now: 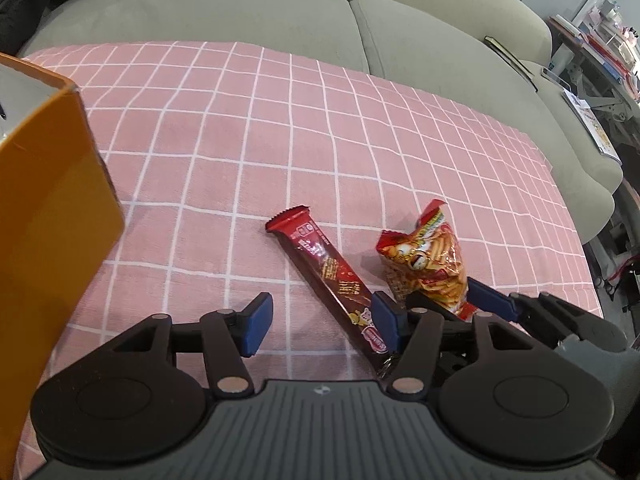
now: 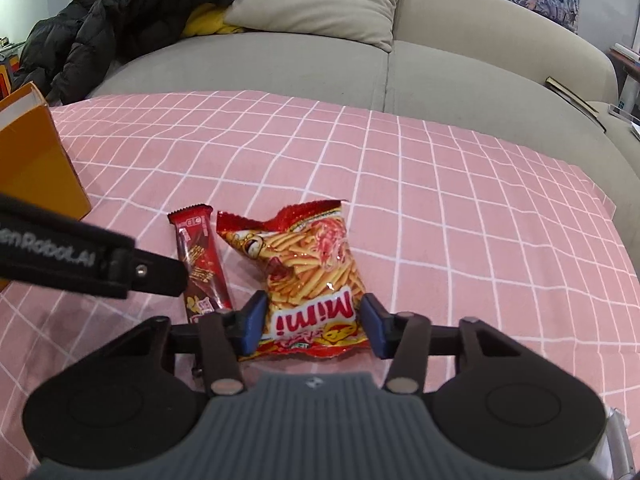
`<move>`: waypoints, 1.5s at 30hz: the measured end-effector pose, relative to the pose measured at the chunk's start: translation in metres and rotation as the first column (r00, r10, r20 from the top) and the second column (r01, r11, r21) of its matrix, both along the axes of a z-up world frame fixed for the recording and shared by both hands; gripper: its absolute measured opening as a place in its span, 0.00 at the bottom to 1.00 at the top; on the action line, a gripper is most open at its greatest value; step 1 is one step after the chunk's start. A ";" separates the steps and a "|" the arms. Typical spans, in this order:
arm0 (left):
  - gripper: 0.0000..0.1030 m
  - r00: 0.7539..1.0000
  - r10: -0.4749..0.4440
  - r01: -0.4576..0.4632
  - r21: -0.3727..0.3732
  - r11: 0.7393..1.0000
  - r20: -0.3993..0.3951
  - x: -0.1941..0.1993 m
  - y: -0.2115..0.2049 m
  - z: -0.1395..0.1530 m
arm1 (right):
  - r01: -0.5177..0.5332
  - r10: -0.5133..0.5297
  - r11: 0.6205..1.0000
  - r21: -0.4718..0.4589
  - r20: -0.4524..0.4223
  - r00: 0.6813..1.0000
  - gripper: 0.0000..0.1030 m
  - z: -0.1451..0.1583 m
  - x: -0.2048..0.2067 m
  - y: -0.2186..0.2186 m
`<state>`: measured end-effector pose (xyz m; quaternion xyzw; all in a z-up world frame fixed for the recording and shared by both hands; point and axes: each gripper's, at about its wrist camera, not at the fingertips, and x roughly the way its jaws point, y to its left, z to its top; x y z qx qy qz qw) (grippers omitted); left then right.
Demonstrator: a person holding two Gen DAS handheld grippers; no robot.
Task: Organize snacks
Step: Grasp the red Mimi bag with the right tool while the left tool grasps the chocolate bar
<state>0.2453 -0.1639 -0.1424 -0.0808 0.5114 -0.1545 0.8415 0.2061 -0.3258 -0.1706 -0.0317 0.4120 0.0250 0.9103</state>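
Orange box (image 1: 48,200) way off to the left of the Mimi bag (image 2: 312,264), standing upright on the pink checked cloth (image 1: 240,140), well apart from the bag.

Next over, still left of the bag: left tool (image 1: 322,320), tilted down over the cloth. Fingers spread wide, nothing gripped. Just bare cloth in most of the gap, with the right-hand finger sitting over the near end of the chocolate bar (image 1: 324,264). Can't tell if actually touching the wrapper or only hovering above it.

Chocolate bar lying flat just beside the bag on its left, long and thin in a dark red wrapper. Near end close to the bag's bottom corner, far end angled away from the tools. Seems apart from the bag by a thin strip of cloth.

Then the Mimi bag itself: flat on the cloth, logo end toward the camera, crimped top pointing at the sofa (image 2: 280,64).

Right tool (image 2: 312,322) straddling the bag's bottom end, partly closed, blue pads right up against both edges of the packet. Really squeezing or only resting there, can't tell. Bag still flat on the cloth, not lifted.

Behind the bag: beige cushion (image 2: 320,4) and black jacket (image 2: 120,12) on the sofa.
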 end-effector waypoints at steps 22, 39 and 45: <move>0.59 0.999 0.016 -0.024 0.305 0.952 0.030 0.010 -0.058 -0.013 | 0.110 -0.111 0.994 -0.027 -0.041 0.993 0.34 0.007 -0.022 -0.011; 0.25 0.959 -0.284 0.266 0.338 0.903 0.004 -0.065 0.018 -0.008 | 0.085 -0.081 0.995 0.043 -0.080 0.994 0.34 0.022 -0.056 0.024; 0.26 0.962 -0.270 0.269 0.305 0.913 -0.040 -0.090 0.045 -0.006 | 0.067 -0.058 0.995 0.075 -0.116 0.992 0.34 0.024 -0.079 0.047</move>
